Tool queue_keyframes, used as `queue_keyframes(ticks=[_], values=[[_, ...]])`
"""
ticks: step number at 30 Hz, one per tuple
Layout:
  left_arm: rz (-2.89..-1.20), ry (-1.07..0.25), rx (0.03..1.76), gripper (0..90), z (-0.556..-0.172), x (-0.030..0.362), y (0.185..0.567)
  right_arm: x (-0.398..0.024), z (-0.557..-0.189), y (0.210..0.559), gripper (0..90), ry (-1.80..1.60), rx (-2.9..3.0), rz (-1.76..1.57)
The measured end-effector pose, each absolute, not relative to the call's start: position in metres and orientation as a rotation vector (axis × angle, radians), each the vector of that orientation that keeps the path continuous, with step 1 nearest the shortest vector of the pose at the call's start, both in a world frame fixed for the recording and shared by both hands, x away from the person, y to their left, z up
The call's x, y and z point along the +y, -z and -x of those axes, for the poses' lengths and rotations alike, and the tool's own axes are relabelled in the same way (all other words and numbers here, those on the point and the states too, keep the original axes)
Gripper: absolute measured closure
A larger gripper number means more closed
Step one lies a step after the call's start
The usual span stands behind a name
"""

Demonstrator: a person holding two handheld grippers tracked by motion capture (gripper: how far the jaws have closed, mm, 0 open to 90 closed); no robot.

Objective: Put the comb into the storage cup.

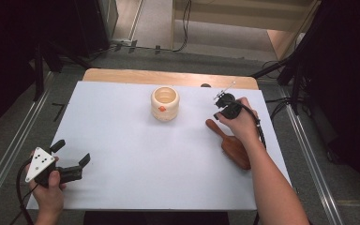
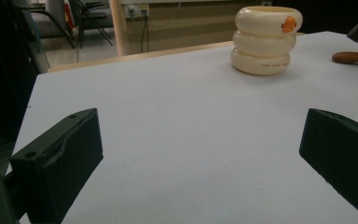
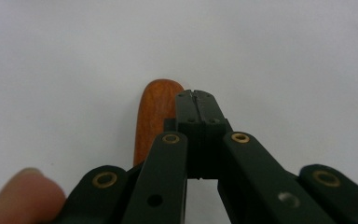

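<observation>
My right claw (image 3: pixel 196 95) is pressed together with nothing between its jaws, its tip just beside the handle end of the wooden brush (image 3: pixel 154 112). My left claw (image 1: pixel 70 157) rests spread wide, well apart from the cream ringed cup (image 1: pixel 164 103). If I don't open before dropping, I'd likely nudge the handle away.

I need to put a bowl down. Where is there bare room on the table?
The wide white middle between the left gripper and the wooden brush, in front of the cream cup, is bare. So is the far-left corner. The right side by the right gripper is crowded.
</observation>
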State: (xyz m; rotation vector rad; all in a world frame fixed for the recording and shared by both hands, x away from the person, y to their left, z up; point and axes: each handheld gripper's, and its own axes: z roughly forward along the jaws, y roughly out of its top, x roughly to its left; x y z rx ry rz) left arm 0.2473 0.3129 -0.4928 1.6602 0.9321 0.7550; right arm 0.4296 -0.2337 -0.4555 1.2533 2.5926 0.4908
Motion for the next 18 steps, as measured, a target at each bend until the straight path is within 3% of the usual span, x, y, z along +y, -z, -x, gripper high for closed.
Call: queue_keyframes(ticks=[18], values=[[-1.668, -0.759, 0.925, 0.0, -0.247, 0.312, 0.493, -0.236, -0.434, 0.479, 87.9, -0.439, 2.632, -1.313]])
